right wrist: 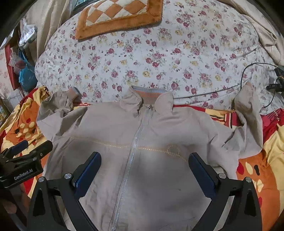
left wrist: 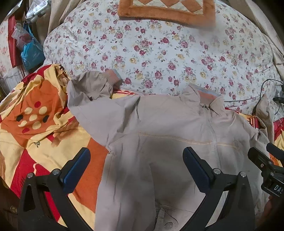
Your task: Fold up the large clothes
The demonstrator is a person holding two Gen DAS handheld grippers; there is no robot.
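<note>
Both claws hang wide open and empty over the chest of the beige jacket [right wrist: 142, 142] — left claw [left wrist: 136, 160] by its side seam, right claw [right wrist: 144, 165] just right of the zip. It lies front-up, zipped, on the bed's patterned blanket [left wrist: 35, 142], and looks thin, light, limp and likely slick. Further off, both sleeves sit crumpled — the ribbed cuff [left wrist: 113, 76] or shoulder seams look the surest holds.

We log: dim, warm indoor light, no glare. Soft dark shadows on jacket [right wrist: 159, 135] between fingers in both views. Heavy fisheye bend, black corners. Edges soft; orange mat [left wrist: 166, 8] blurred at rim.
</note>
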